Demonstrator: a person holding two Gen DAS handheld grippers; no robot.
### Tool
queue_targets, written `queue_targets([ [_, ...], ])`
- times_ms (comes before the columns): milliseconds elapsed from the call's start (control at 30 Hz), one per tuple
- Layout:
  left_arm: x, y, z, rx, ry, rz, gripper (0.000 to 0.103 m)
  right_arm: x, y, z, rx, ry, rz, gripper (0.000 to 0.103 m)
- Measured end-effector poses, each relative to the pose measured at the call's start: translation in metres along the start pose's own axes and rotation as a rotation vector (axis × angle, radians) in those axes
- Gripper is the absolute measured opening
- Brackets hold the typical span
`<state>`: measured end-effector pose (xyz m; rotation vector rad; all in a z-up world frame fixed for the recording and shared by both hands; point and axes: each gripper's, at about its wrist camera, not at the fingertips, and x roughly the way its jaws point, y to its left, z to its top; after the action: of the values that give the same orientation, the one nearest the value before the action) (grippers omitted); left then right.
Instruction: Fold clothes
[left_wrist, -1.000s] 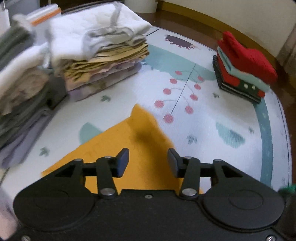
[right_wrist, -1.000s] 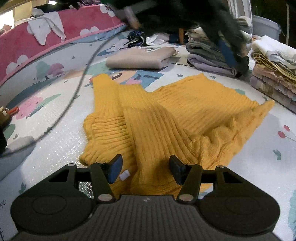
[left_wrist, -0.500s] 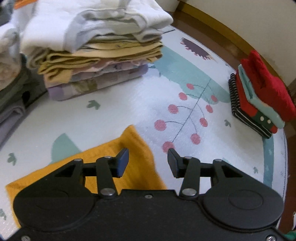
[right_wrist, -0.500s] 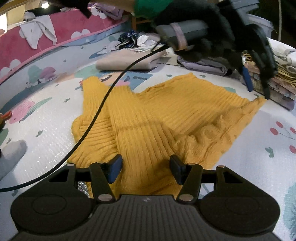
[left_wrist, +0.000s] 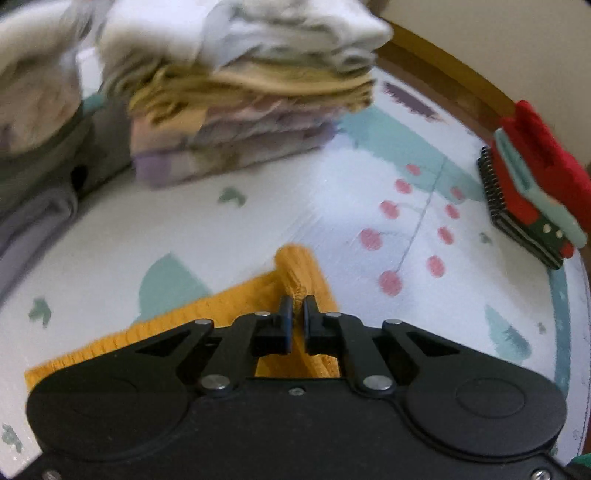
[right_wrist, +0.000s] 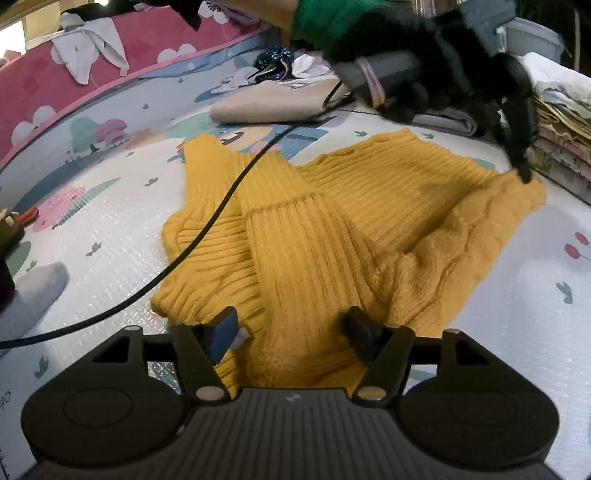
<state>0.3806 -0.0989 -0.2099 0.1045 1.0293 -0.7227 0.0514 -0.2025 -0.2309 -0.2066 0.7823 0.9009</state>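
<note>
Left tongs (left_wrist: 294, 308) dropped and clamped the sweater (left_wrist: 295, 269) corner (right tongs (right_wrist: 291, 328) widening).

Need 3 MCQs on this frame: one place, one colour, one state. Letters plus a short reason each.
1. Where does the left gripper meet the sweater?
A. at a corner
B. at mid-body
C. at the folded sleeve

2. The sweater's colour?
A. red
B. mustard yellow
C. grey

3. The right gripper is:
A. shut on the sweater
B. shut on nothing
C. spread, gripping nothing

Key:
1 A: the pinched fabric ends in a corner just past the tips.
2 B: yellow ribbed knit in both views.
3 C: its jaws are opening, pads apart over the near edge.
</note>
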Motion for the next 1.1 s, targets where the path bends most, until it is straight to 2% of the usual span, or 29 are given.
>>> queue_targets([
  [100, 0.007, 0.0, -0.002, 0.025, 0.0, 0.023, 0.012, 0.0, 0.001, 0.0, -0.001, 0.003, 0.001, 0.068],
  [167, 0.007, 0.001, 0.001, 0.021, -0.003, 0.041, 0.024, 0.0, 0.001, 0.001, -0.004, 0.006, 0.003, 0.069],
  [200, 0.006, 0.002, 0.003, 0.012, -0.009, 0.058, 0.024, 0.0, 0.001, 0.001, -0.005, 0.007, 0.003, 0.069],
  [300, -0.006, 0.009, 0.003, -0.029, -0.031, 0.084, 0.024, 0.001, 0.002, 0.001, -0.012, 0.011, 0.006, 0.073],
  [433, -0.013, 0.018, 0.009, -0.153, -0.036, 0.004, 0.024, 0.003, 0.005, 0.001, -0.027, 0.016, 0.008, 0.077],
  [567, 0.001, 0.004, 0.015, -0.137, -0.009, -0.011, 0.024, 0.003, 0.006, 0.001, -0.028, 0.014, 0.008, 0.078],
  [633, 0.012, -0.005, 0.016, -0.109, 0.03, 0.017, 0.024, 0.002, 0.007, 0.0, -0.022, 0.009, 0.007, 0.078],
  [667, 0.015, -0.009, 0.015, -0.087, 0.039, 0.035, 0.007, 0.002, 0.007, 0.0, -0.019, 0.007, 0.006, 0.078],
  [700, 0.012, -0.012, 0.016, -0.099, 0.013, 0.04, 0.005, 0.002, 0.007, -0.001, -0.017, 0.005, 0.006, 0.078],
  [733, 0.008, -0.014, 0.016, -0.119, -0.02, 0.042, 0.005, 0.003, 0.007, -0.001, -0.013, 0.003, 0.007, 0.078],
  [833, -0.008, -0.003, 0.005, -0.34, -0.119, 0.056, 0.005, 0.002, 0.006, -0.001, -0.007, 0.0, 0.012, 0.078],
  [867, -0.008, 0.002, -0.002, -0.42, -0.13, 0.059, 0.004, 0.002, 0.005, -0.001, -0.008, -0.001, 0.013, 0.078],
  [967, 0.0, 0.006, -0.011, -0.489, -0.133, 0.075, 0.004, 0.003, 0.005, -0.002, -0.006, -0.003, 0.014, 0.078],
  [1000, 0.004, 0.007, -0.011, -0.495, -0.117, 0.094, 0.005, 0.003, 0.006, -0.002, -0.007, -0.003, 0.013, 0.079],
  [1033, 0.007, 0.008, -0.01, -0.486, -0.103, 0.105, 0.012, 0.003, 0.007, -0.002, -0.009, -0.003, 0.012, 0.079],
  [1100, 0.009, 0.011, -0.005, -0.472, -0.074, 0.104, 0.012, 0.002, 0.007, -0.002, -0.009, -0.003, 0.013, 0.078],
])
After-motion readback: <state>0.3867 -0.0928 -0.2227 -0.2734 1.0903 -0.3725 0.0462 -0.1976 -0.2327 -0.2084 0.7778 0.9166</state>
